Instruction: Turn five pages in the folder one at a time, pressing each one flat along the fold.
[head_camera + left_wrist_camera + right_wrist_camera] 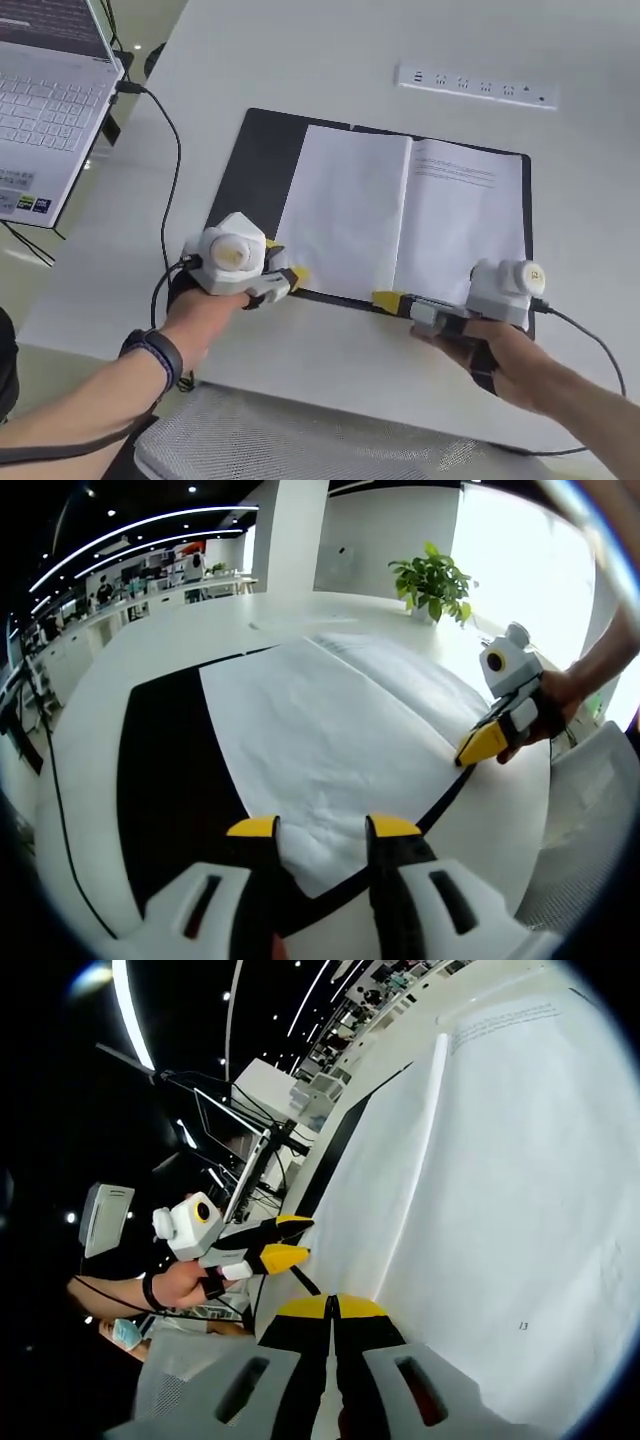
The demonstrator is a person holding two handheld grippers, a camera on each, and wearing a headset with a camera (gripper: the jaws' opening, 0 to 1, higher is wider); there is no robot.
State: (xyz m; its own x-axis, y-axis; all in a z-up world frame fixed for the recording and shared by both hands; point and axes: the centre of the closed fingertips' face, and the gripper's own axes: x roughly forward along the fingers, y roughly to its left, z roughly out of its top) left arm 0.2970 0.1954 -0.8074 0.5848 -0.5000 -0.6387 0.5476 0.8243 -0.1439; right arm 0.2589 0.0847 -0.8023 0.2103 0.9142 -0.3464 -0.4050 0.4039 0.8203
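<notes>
- The folder [255, 170] is lying open on the white table [300, 50]. Its black cover is showing as a wide band to the left of the white pages.
- The left page [350, 210] is lying blank, and the right page [465, 215] is carrying a few lines of print near its top. The two are meeting at the fold in the middle.
- The left gripper [286, 264] is sitting at the folder's near edge, by the lower corner of the left page. Its jaws are spread apart with nothing clasped between them, and I cannot tell whether they are touching the paper.
- The right gripper [388, 299] is pointing at the near end of the fold. Its yellow tips are pressed together, with no sheet showing between them.
- The two grippers are sitting apart along the near edge, with the bottom of the left page running between them.
- A laptop [45, 100] is standing open off to the left, well apart from the folder.
- A black cable [175, 150] is trailing from beside the laptop, past the folder's left edge, towards the left gripper.
- A white power strip [475, 85] is lying beyond the folder's far edge, apart from it.
- A mesh chair [260, 440] is sitting just under the table's near edge, between the person's arms.
- A dark wristband [155, 350] is circling the left wrist.
- In the left gripper view, a potted plant [432, 580] is standing beyond the far side of the table.
</notes>
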